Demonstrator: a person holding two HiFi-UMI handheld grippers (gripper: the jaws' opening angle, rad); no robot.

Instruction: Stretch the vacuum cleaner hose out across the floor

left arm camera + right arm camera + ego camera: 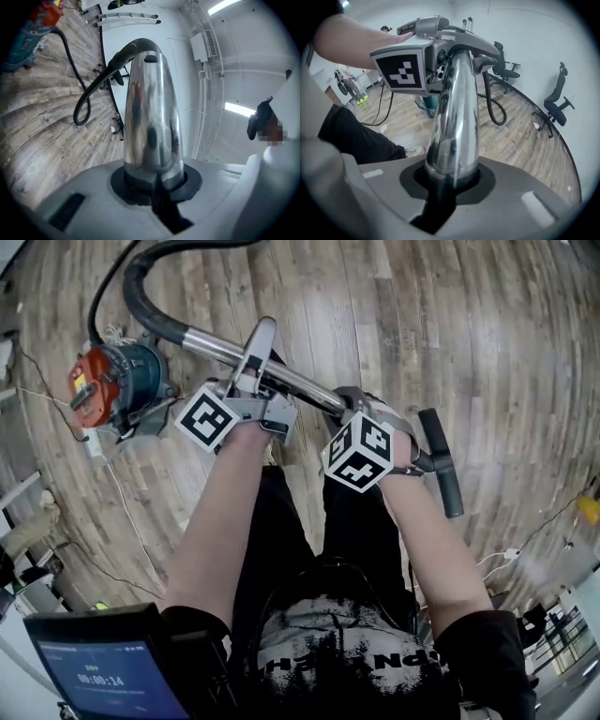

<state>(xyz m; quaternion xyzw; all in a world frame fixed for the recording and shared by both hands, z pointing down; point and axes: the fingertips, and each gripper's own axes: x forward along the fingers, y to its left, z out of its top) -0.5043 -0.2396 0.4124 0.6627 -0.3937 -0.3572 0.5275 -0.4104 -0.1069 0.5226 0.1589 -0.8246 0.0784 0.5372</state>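
A chrome wand (309,385) of the vacuum cleaner runs slantwise across the head view, lifted off the wooden floor. Its black floor nozzle (441,465) is at the right end. At the left end a black hose (141,301) curves back to the red and teal vacuum body (112,385) on the floor. My left gripper (251,367) is shut on the wand near the hose end. My right gripper (361,409) is shut on it near the nozzle. The wand (150,112) passes between the left gripper's jaws, and the wand (454,117) does so in the right gripper view.
Thin cables and a power strip (92,442) lie on the floor by the vacuum body. A dark screen (103,671) sits at the lower left. Office chairs (555,105) stand along the far wall. The person's dark trouser legs (291,521) are under the wand.
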